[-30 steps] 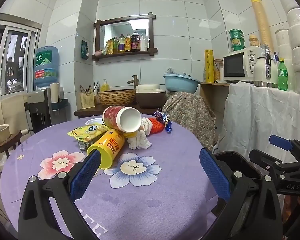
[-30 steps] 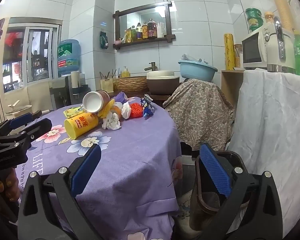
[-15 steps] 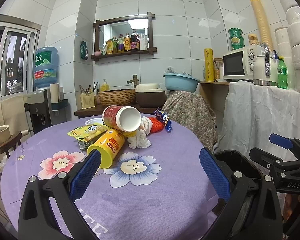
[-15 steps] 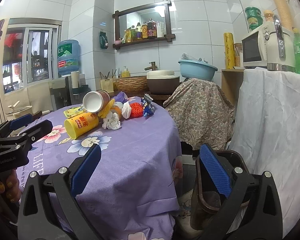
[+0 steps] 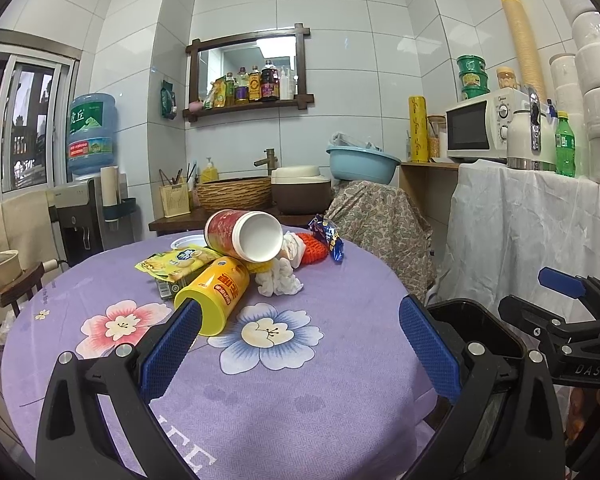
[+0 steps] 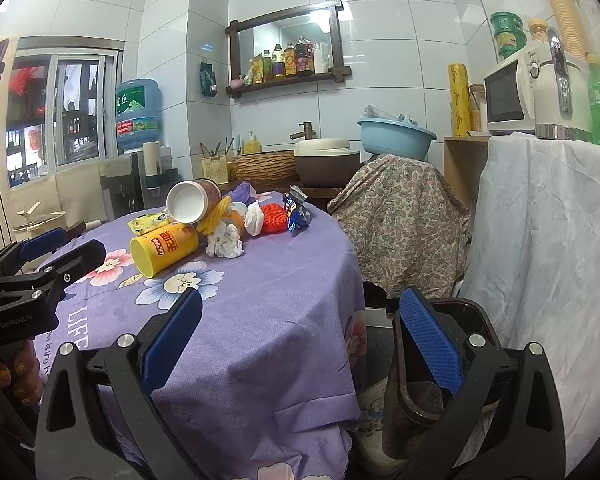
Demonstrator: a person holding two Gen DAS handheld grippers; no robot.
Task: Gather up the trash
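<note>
**Both my grippers wide, trash heaped past my jaws**

My left gripper (image 5: 298,344) is spread wide with nothing between its blue pads. It hangs over the near part of the round table (image 5: 260,400), which has a purple flower cloth. Under and between these jaws there is only bare cloth, so there is lots of room.

Just past my left-side pad lies the yellow can (image 5: 214,298) on its side, its open mouth turned toward me. The pad covers a bit of its rim in my view; I cannot tell if they touch. Behind the can sits a yellow snack bag (image 5: 176,260). A red cup (image 5: 244,236) lies tipped on top of the pile, white inside facing me. Straight ahead between my jaws, farther off, is a crumpled white tissue (image 5: 278,282). Behind it is an orange knit ball (image 5: 314,250), then a blue wrapper (image 5: 330,238) near the far right edge of the table.

Past my right-side pad the cloth drops off the table edge. The dark trash bin (image 5: 476,320) stands just beyond that pad, below the table top, with its mouth open.

My right gripper (image 6: 298,344) is also spread wide and holds nothing. It hangs at the table's right edge, where the cloth falls in folds. Its left-side pad is over the cloth and its right-side pad is over the bin. The trash pile is well ahead and to the left of these jaws.
</note>
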